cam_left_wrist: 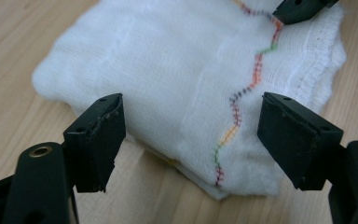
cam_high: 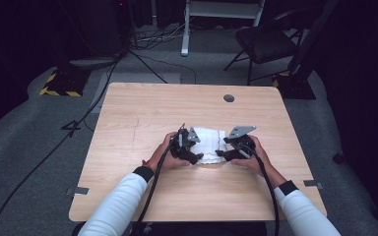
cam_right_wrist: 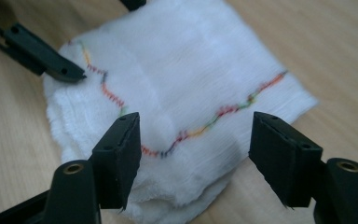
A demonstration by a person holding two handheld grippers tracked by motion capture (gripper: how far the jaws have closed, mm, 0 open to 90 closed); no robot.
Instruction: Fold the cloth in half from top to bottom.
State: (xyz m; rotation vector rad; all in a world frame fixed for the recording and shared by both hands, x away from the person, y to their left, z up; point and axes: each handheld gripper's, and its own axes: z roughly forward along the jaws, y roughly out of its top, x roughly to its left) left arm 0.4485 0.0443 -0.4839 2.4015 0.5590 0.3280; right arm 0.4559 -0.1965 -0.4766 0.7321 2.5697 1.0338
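A: One folded white cloth (cam_high: pixel 207 146) is what the work turns on. It lies flat on the wooden table (cam_high: pixel 142 113), a little toward the person's side of the middle, with a wavy line of coloured stitching (cam_left_wrist: pixel 242 105) running across its top layer.

B: And the grippers?

A: One at each side of it. The left gripper (cam_left_wrist: pixel 191 137) has its jaws spread wide, pads clear of the fabric, gripping nothing. The right gripper (cam_right_wrist: pixel 196 154) is the same: jaws apart, the cloth lying loose beneath and between them.

B: Why flank it like that?

A: My guess is that the fold is finished and the cloth has been let go, or each hand is lined up to take an edge. Facing each other across it keeps both edges in reach.

B: Anything near it?

A: Bare tabletop around it, and a small round grommet (cam_high: pixel 229 98) well off toward the far edge.
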